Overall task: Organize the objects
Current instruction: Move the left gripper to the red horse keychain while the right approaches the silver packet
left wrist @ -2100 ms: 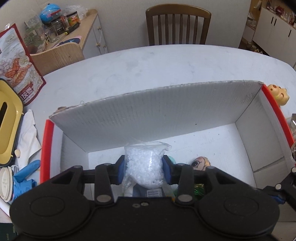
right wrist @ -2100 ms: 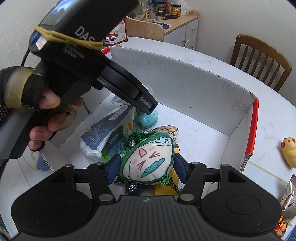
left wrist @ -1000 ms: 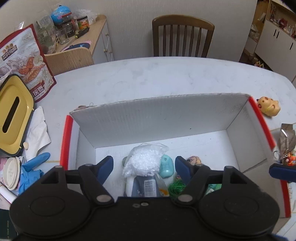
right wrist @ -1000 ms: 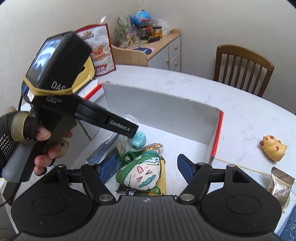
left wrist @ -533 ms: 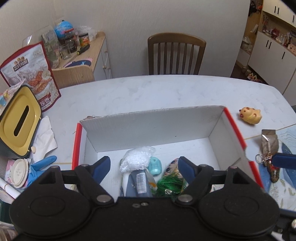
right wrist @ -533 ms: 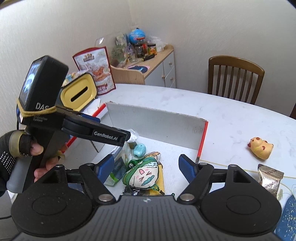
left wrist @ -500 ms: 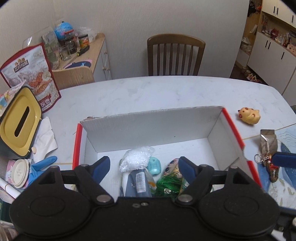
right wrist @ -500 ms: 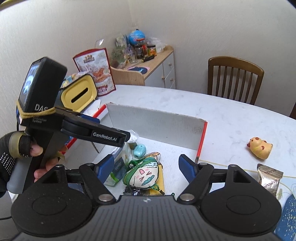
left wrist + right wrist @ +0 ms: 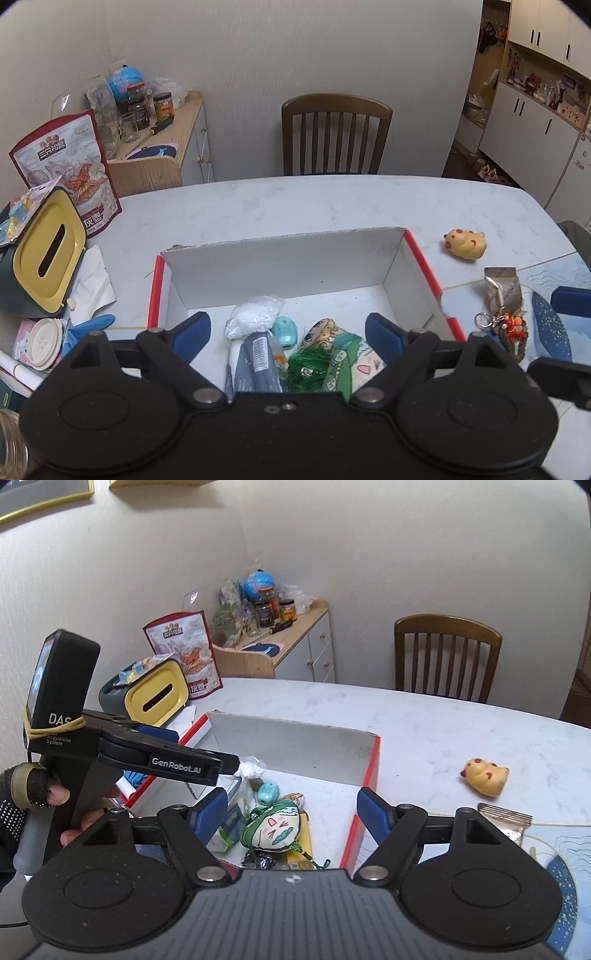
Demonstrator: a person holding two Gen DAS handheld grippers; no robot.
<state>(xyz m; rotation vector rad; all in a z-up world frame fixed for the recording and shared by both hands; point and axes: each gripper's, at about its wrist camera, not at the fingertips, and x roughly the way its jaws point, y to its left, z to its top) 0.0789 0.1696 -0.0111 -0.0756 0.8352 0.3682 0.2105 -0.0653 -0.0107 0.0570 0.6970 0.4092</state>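
Both our grippers hang wide and empty over the box [image 9: 280, 258]; yellow toy [image 9: 484, 775] sits off right, nearer our right gripper [image 9: 291, 812]; left gripper [image 9: 288, 332] is farther.

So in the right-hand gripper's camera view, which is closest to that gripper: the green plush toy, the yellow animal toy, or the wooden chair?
1. Green plush toy: inside the box, just ahead of the right gripper, between its open fingers.
2. Yellow animal toy: on the table, off to the right.
3. Wooden chair: beyond the table's far edge, by the wall.
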